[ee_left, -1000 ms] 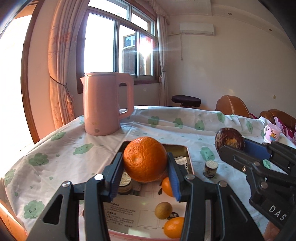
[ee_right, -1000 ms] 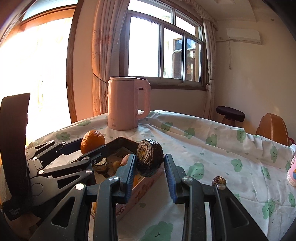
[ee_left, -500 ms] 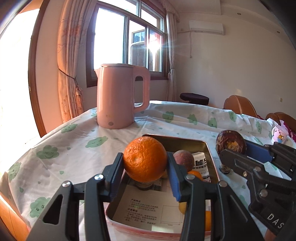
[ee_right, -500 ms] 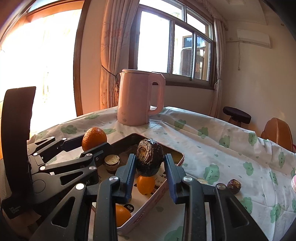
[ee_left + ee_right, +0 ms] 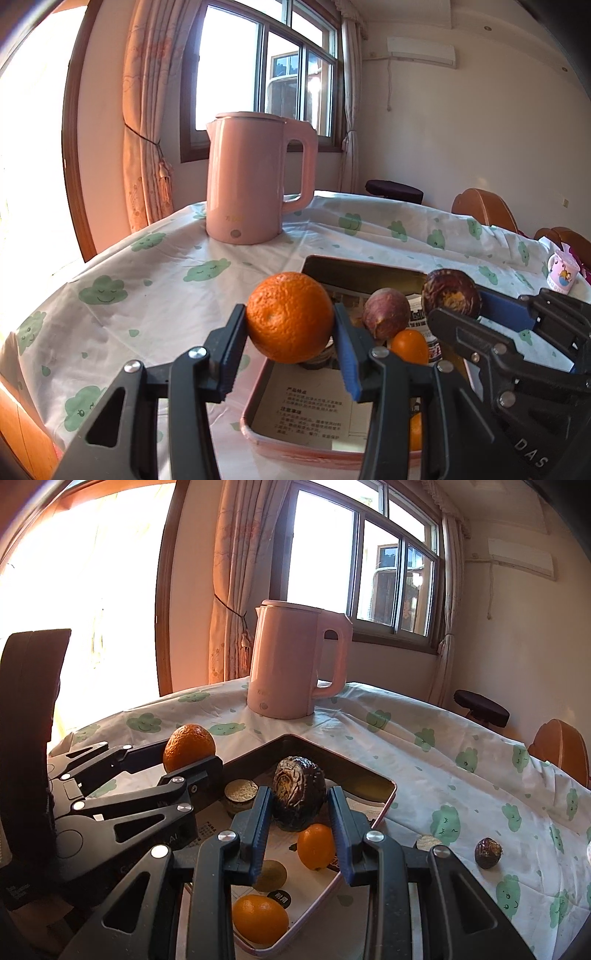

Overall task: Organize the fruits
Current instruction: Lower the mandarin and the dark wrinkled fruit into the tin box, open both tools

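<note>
My left gripper (image 5: 290, 325) is shut on a large orange (image 5: 290, 317) and holds it above the near left corner of the pink-rimmed tray (image 5: 295, 448). My right gripper (image 5: 299, 808) is shut on a dark wrinkled passion fruit (image 5: 299, 797) over the tray (image 5: 384, 801). The orange (image 5: 189, 746) and passion fruit (image 5: 451, 297) each show in the other wrist view. In the tray lie a purple fruit (image 5: 386, 313), small oranges (image 5: 316, 845) (image 5: 260, 917), a kiwi (image 5: 271, 875) and a small jar (image 5: 241, 794).
A pink kettle (image 5: 255, 184) stands at the back of the table on the cloud-print cloth (image 5: 147, 280). A loose passion fruit (image 5: 488, 852) and a small jar (image 5: 426, 842) lie on the cloth right of the tray. A pink mug (image 5: 562, 271) stands far right.
Both grippers, still holding their fruits, have dropped lower and pulled back from the kettle side. The view now looks across the tray rather than down into it.
</note>
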The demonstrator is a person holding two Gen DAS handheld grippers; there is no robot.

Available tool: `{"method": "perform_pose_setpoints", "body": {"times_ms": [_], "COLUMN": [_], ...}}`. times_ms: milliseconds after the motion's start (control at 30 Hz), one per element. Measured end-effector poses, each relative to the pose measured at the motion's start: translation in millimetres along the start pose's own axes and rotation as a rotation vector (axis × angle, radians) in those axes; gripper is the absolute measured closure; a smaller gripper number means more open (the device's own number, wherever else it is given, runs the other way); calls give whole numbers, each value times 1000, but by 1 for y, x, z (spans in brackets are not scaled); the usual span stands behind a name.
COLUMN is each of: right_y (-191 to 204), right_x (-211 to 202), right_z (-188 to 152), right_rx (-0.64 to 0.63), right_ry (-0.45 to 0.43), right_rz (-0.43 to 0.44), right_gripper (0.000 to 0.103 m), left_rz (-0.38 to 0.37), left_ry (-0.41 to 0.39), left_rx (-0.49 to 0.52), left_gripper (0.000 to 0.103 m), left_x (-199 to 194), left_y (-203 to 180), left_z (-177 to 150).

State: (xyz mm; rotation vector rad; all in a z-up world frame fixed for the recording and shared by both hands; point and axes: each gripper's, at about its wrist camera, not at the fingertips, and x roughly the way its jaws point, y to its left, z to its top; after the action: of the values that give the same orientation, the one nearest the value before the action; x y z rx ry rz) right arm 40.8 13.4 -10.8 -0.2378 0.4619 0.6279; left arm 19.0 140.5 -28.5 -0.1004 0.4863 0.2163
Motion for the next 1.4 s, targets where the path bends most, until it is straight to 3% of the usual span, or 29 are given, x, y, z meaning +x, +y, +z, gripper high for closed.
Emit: {"method": "perform_pose_setpoints", "body": {"times_ms": [1133, 1233, 1400], "right_y": [2, 0, -10], "right_x": [31, 30, 25], "right_z": [-13, -13, -14], "right_rx": [19, 27, 62], "right_ry": [122, 122, 110], "right_rz": [40, 49, 47], "right_gripper": [69, 69, 56], "left_rz": [-15, -17, -16], "left_ry": [36, 39, 30], "left_rx": [16, 14, 11], "left_gripper": [54, 47, 34], "left_x": [9, 9, 6], "left_y": [5, 5, 5], "left_z": [-7, -7, -6]}}
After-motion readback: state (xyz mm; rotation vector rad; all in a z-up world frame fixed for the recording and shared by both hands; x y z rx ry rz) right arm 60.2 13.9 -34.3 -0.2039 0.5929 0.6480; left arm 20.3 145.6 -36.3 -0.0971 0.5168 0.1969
